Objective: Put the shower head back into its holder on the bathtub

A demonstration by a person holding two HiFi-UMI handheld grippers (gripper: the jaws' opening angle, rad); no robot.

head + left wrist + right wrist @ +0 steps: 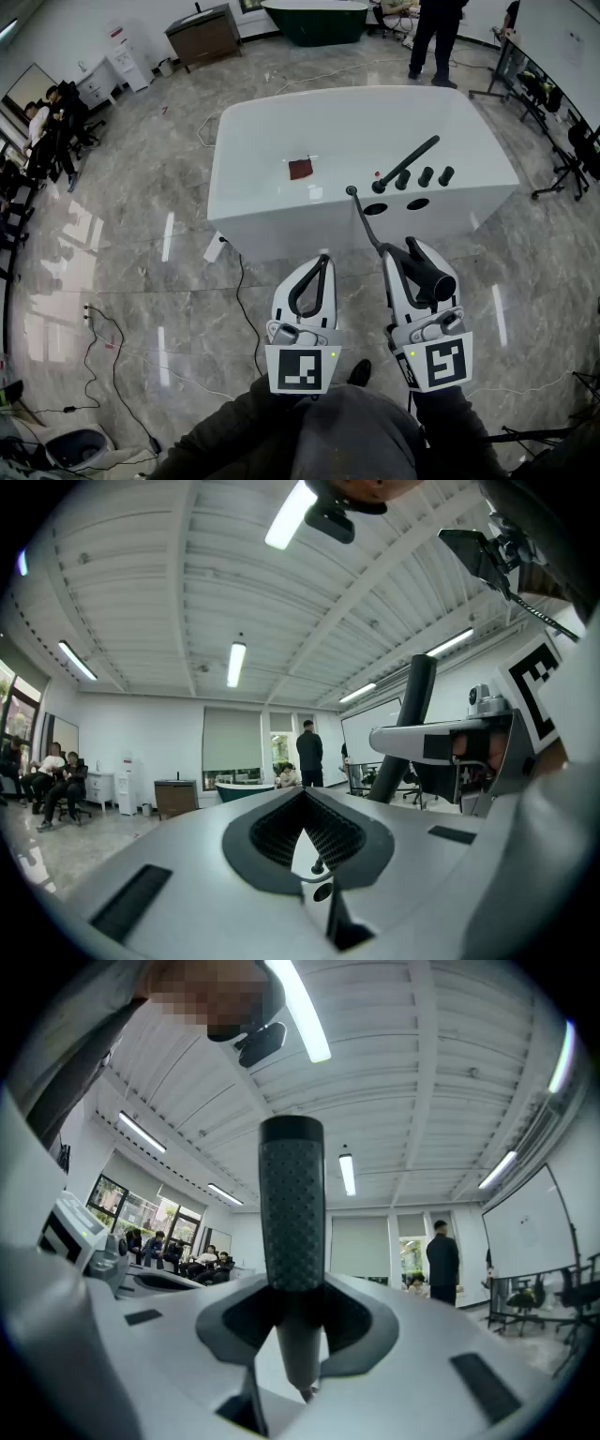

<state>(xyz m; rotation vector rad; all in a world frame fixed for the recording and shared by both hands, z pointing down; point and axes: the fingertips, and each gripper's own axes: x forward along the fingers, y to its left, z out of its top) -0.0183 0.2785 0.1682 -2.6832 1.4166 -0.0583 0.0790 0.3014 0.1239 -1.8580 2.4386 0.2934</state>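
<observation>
Clamping what looks a light, rigid shower head (pixel 433 279) by its dimpled, grippy handle at lower right, short of the bathtub (pixel 281 141), the right gripper (pixel 298 1326) trails a springy hose (pixel 364 220), while the left gripper (pixel 303 808), jaws pressed together, holds nothing.

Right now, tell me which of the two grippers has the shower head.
The right gripper: its jaws are clamped on the black, textured shower head. The left gripper is shut with nothing between its jaws.
</observation>
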